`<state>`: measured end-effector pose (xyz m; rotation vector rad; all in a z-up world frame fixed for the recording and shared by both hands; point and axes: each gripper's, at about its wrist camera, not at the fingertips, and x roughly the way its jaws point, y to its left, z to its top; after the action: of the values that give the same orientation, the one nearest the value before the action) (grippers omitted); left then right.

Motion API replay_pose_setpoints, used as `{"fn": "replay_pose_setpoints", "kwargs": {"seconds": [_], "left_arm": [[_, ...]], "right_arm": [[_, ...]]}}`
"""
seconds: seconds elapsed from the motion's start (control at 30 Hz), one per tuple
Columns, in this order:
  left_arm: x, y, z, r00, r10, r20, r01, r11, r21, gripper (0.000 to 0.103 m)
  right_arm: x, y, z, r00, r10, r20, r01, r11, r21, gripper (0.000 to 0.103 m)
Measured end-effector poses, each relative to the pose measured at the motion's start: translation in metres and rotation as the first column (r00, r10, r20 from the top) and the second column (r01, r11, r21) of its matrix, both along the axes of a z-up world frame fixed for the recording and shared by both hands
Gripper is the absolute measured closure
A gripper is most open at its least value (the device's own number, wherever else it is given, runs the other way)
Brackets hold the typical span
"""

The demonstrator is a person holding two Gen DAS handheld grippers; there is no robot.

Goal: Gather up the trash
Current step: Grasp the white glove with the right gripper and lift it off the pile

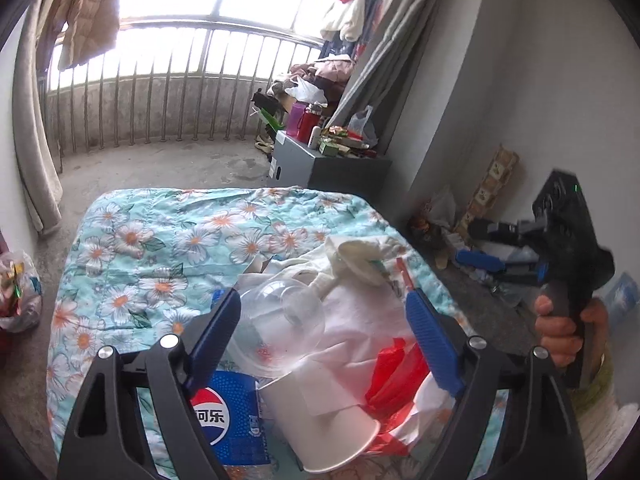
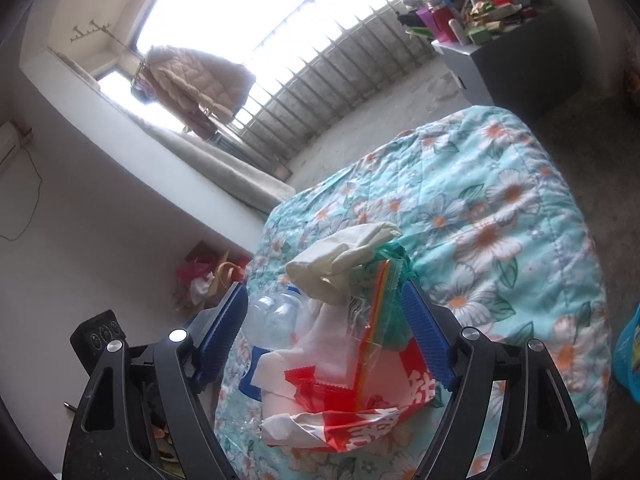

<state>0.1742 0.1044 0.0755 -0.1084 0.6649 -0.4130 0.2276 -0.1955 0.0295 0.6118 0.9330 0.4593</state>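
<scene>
A heap of trash [image 1: 320, 340] lies on a bed covered with a turquoise floral quilt [image 1: 132, 248], close to the quilt's near right side. The far half and the left side of the quilt lie bare, and beyond its far edge the concrete floor [image 1: 168, 168] runs open to a railing of metal bars [image 1: 160, 92].

The left gripper [image 1: 322, 320] hangs over the heap with its blue fingers [image 1: 430, 344] spread wide, clamped on nothing; a clear plastic bottle [image 1: 288, 312] and a white paper cup [image 1: 328, 424] lie between them. The right gripper [image 2: 322, 324] also stands spread apart above the heap, from the other side, gripping nothing, with a cream glove [image 2: 344, 256] and a clear zip bag [image 2: 376, 312] between its fingers [image 2: 426, 344].

A blue Pepsi label [image 1: 228, 412] shows the round logo and the Chinese characters 可乐. A red-and-white plastic bag [image 2: 360, 412] carries white Chinese characters, too crumpled to read.

To the right of the bed, a grey cabinet [image 1: 320, 164] crowded with bottles and boxes stands against the wall, and loose clutter [image 1: 460, 240] covers the floor there. A filled plastic bag [image 1: 20, 292] sits on the floor to the left. A beige quilted jacket [image 1: 88, 12] hangs at the window.
</scene>
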Motion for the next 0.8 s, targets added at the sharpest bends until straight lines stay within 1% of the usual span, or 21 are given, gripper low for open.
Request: {"fn": "replay_pose_setpoints", "kwargs": {"seconds": [0.07,0.1,0.17,0.2,0.23,0.3,0.37,0.43,0.53,0.6,0.63,0.67,0.73,0.8], "left_arm": [[0.001,-0.012,-0.006,1.0,-0.017,0.018,0.015,0.995,0.102,0.019],[0.002,-0.016,-0.009,0.999,-0.025,0.026,0.021,0.99,0.137,0.014],[0.005,-0.024,-0.016,0.999,-0.024,0.046,0.013,0.975,0.221,0.013],[0.008,-0.028,-0.02,0.999,-0.024,0.047,0.011,0.965,0.261,0.013],[0.011,-0.031,-0.024,0.999,-0.026,0.048,0.012,0.957,0.289,0.013],[0.017,-0.035,-0.03,0.998,-0.03,0.048,0.013,0.948,0.319,0.013],[0.024,-0.035,-0.035,0.999,-0.028,0.033,0.016,0.947,0.321,0.013],[0.033,-0.032,-0.041,1.0,-0.019,0.001,0.018,0.953,0.301,0.013],[0.045,-0.025,-0.049,0.999,-0.001,-0.045,0.013,0.965,0.261,0.013],[0.049,-0.023,-0.053,0.998,0.0,-0.06,0.015,0.97,0.242,0.014],[0.05,-0.022,-0.054,0.998,-0.001,-0.063,0.016,0.971,0.239,0.015],[0.05,-0.022,-0.055,0.998,-0.001,-0.065,0.017,0.971,0.238,0.017],[0.052,-0.022,-0.057,0.997,-0.003,-0.073,0.021,0.971,0.238,0.021],[0.052,-0.022,-0.058,0.996,-0.004,-0.084,0.024,0.972,0.233,0.027]], "right_arm": [[0.009,0.01,0.0,0.999,0.034,-0.012,-0.034,0.999,-0.02,0.028],[0.014,0.013,-0.001,0.999,0.043,-0.019,-0.044,0.999,-0.028,0.028],[0.025,0.02,-0.002,0.998,0.052,-0.039,-0.054,0.998,-0.036,0.028],[0.032,0.02,-0.004,0.997,0.045,-0.059,-0.047,0.999,-0.026,0.028],[0.037,0.019,-0.006,0.996,0.038,-0.079,-0.039,0.999,-0.013,0.029],[0.049,0.014,-0.011,0.993,0.011,-0.114,-0.011,1.0,0.004,0.032],[0.06,0.006,-0.015,0.99,-0.032,-0.139,0.031,0.999,-0.007,0.033],[0.071,-0.001,-0.022,0.982,-0.067,-0.174,0.066,0.998,-0.011,0.035],[0.086,-0.005,-0.036,0.97,-0.085,-0.228,0.082,0.996,-0.02,0.039],[0.093,-0.005,-0.048,0.959,-0.082,-0.27,0.08,0.997,-0.019,0.045],[0.095,-0.004,-0.053,0.954,-0.08,-0.287,0.079,0.997,-0.016,0.047],[0.097,-0.003,-0.057,0.95,-0.075,-0.302,0.074,0.997,-0.017,0.051],[0.1,-0.002,-0.063,0.944,-0.07,-0.323,0.069,0.998,-0.015,0.057],[0.1,-0.002,-0.067,0.94,-0.064,-0.335,0.067,0.998,-0.003,0.068]]}}
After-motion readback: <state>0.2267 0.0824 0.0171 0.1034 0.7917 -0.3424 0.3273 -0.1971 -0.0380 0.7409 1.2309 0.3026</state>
